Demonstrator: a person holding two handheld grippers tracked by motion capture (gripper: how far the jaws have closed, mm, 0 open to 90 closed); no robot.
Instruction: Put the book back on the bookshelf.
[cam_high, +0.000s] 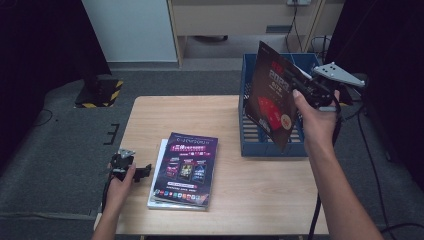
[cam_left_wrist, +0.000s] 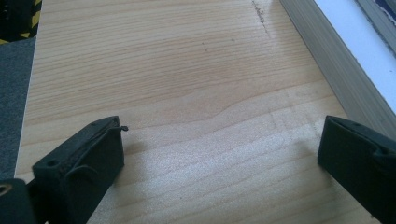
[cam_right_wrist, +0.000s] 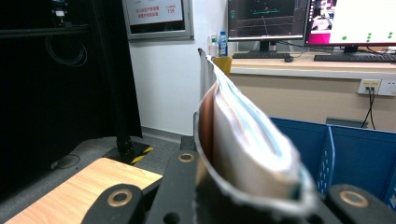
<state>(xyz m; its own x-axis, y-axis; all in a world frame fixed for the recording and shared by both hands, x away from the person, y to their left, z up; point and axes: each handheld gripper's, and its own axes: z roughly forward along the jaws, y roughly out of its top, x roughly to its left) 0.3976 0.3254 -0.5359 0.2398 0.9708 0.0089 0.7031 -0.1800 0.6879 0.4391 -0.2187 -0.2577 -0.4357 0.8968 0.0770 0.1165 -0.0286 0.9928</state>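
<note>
While my right gripper (cam_high: 311, 89) clamped one magazine (cam_high: 270, 97) above the blue rack (cam_high: 250, 127) at upper right, unfiled, two magazines (cam_high: 186, 170) remained lower centre; left gripper (cam_high: 131, 169) gaped empty.

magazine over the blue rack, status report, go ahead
Right gripper shut on magazine, held upright over blue rack. Left gripper open, idle on table beside book stack. Nothing in the way.
</note>
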